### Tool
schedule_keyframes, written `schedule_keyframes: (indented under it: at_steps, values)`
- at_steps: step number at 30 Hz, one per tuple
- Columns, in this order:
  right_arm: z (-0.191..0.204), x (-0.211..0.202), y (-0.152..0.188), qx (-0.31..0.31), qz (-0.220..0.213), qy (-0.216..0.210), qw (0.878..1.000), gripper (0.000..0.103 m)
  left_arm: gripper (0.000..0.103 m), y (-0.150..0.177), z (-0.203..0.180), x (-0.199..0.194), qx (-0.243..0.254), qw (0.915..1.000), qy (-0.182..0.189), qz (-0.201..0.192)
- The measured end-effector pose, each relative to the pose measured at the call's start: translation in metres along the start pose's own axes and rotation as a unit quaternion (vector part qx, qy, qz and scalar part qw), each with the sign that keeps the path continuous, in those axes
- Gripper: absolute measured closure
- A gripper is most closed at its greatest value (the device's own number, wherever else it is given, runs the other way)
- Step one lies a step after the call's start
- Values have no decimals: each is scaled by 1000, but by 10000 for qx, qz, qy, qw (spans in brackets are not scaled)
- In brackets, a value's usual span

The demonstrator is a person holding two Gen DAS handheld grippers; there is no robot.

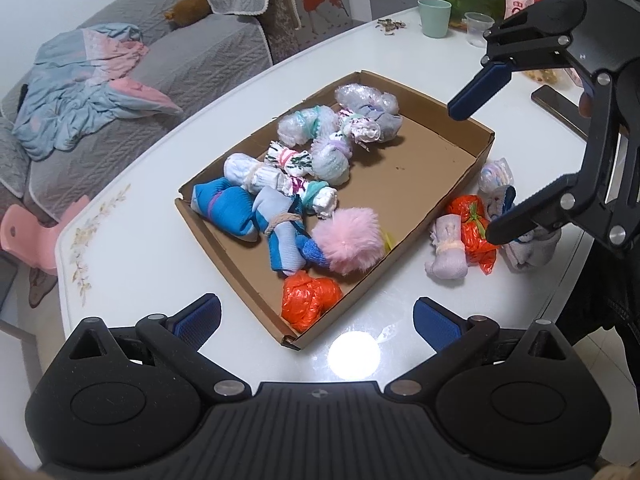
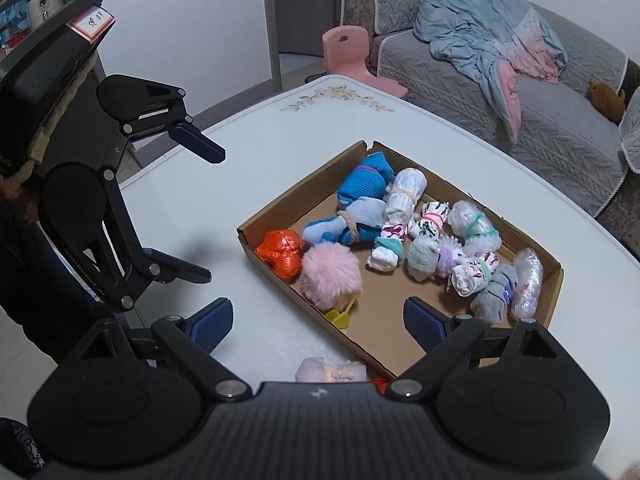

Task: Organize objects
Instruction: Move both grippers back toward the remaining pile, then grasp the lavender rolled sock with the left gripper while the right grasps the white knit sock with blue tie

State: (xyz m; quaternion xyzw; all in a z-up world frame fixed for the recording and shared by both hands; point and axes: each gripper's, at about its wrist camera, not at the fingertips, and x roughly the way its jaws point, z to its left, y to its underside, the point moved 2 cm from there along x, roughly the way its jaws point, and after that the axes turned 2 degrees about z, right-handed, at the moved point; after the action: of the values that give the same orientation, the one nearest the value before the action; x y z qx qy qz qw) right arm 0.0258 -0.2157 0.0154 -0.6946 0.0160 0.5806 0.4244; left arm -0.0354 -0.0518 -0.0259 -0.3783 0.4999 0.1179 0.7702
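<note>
Several soft bundles (image 1: 468,236) were left on the table (image 1: 160,208) just beside the cardboard box (image 1: 452,148). Both the left gripper (image 1: 316,322) and right gripper (image 1: 476,172) were held wide apart, empty. The bundles were judged light and squashy, best taken around the tied middle.

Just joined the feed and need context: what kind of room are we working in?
Most likely a home living room: a grey sofa with a rumpled blanket beside the white table, plus cups and a phone on it.
</note>
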Motion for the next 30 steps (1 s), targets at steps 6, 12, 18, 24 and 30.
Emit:
schedule_keyframes:
  at_steps: [6, 12, 18, 24, 30]
  values:
    - [-4, -11, 26, 128, -35, 179, 9998, 9, 0, -1, -31, -1, 162, 9997, 84, -151]
    - [-20, -8, 103, 630, 188, 401, 9970, 10, 0, -2, -92, 25, 816, 9957, 341, -270]
    - [-25, 19, 131, 1035, 112, 311, 9941, 19, 0, -5, -106, 59, 720, 9964, 386, -234]
    - [-26, 47, 134, 1125, 177, 210, 9933, 43, 0, -6, -104, 80, 652, 9970, 383, -174]
    - [-31, 47, 144, 1234, 114, 163, 9922, 55, 0, -14, -113, 91, 882, 9946, 416, -357]
